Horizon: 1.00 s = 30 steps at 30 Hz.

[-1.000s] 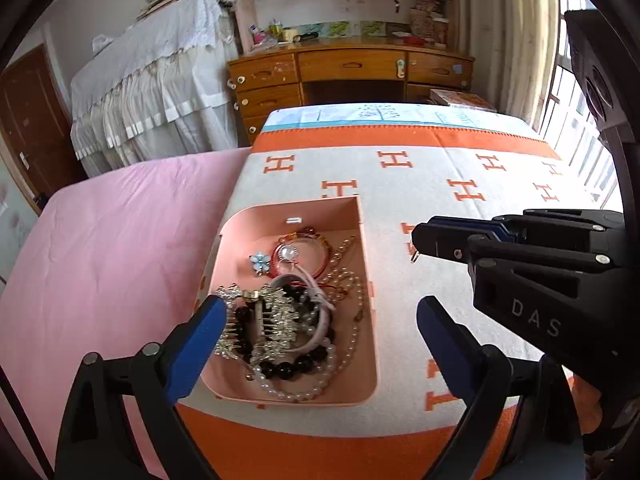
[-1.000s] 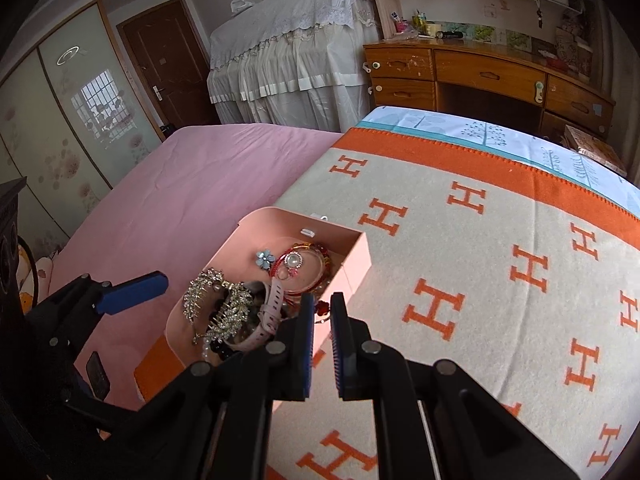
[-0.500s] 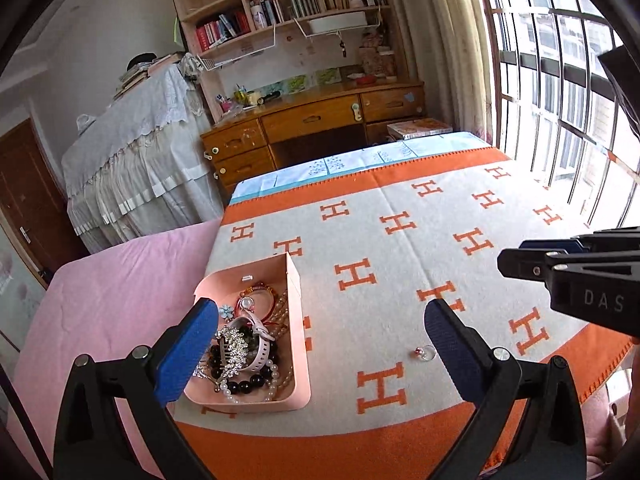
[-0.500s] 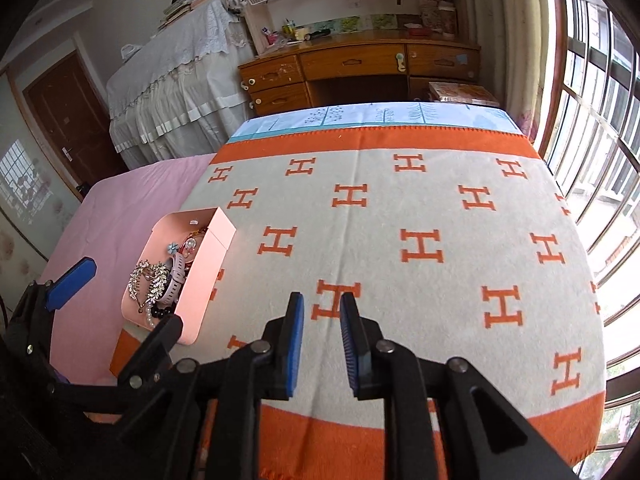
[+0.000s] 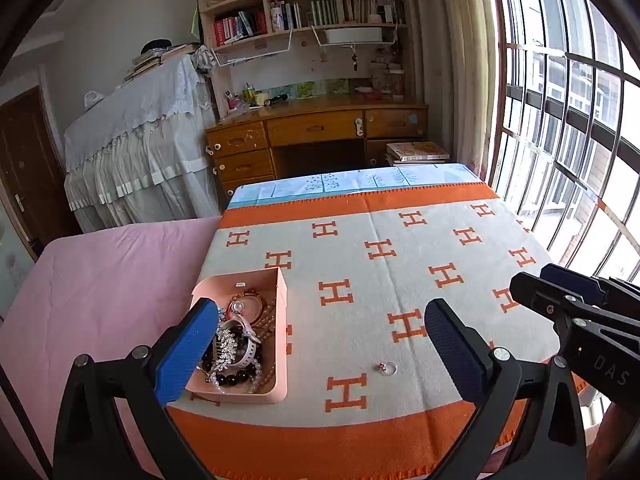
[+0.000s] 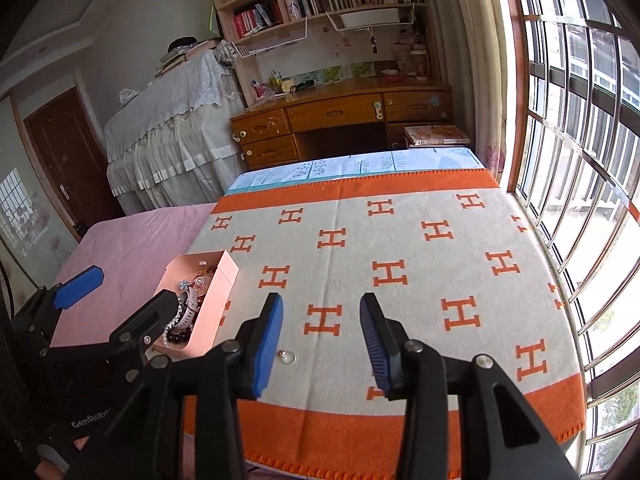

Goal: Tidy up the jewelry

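Note:
A pink tray (image 5: 282,368) lies on the orange-and-cream blanket near its left front. It holds a heap of jewelry (image 5: 236,344): a white watch, a sparkly clip, bead strings. The tray also shows in the right wrist view (image 6: 218,300). A small ring (image 5: 387,368) lies loose on the blanket right of the tray, and appears by my right gripper's left pad (image 6: 287,356). My left gripper (image 5: 320,350) is open and empty, held above the tray's right side. My right gripper (image 6: 322,340) is open and empty, above the blanket's front.
The blanket (image 5: 400,264) covers the bed's right half; a pink sheet (image 5: 100,280) covers the left. A wooden desk (image 5: 316,136) and a cloth-covered piece of furniture (image 5: 136,140) stand behind. Barred windows (image 5: 568,140) run along the right.
Both grippers pulled back and up from the tray. My right gripper went from shut to open. A small ring now lies loose on the blanket.

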### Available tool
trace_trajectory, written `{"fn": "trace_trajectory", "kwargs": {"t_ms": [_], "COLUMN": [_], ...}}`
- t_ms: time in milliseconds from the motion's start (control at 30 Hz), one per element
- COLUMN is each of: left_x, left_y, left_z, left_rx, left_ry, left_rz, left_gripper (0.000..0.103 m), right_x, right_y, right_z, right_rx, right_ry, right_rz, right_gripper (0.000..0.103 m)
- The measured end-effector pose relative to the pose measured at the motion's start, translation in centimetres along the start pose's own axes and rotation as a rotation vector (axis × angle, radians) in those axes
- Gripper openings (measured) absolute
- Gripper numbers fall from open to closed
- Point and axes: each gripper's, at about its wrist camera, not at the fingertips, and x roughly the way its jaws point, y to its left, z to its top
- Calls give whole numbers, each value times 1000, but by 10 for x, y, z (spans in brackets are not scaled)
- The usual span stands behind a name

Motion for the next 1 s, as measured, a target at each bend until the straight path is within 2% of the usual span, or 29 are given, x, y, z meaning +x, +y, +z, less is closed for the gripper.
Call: {"fn": "trace_trajectory", "kwargs": {"t_ms": [33,167,400,1000], "left_x": [-1,-5,-9,-12], "left_y": [-1,-6,-10,-13], "left_z": [0,1,2,2], "left_rx": [-5,-20,-48,-70], "left_ry": [-3,-18,-26,-29], "left_rz": [-3,-9,-5,17], "left_gripper": [102,102,102,102], "right_x": [-4,-17,-26,-25], "right_y": [-1,-4,-7,-16], "right_z": [-1,-3,-5,-10], "right_rx": [1,6,-9,-15], "right_ry": [-12,-53,-93,-105], "right_rz": [-9,-22,-26,20], "right_gripper": [42,59,60,60]}}
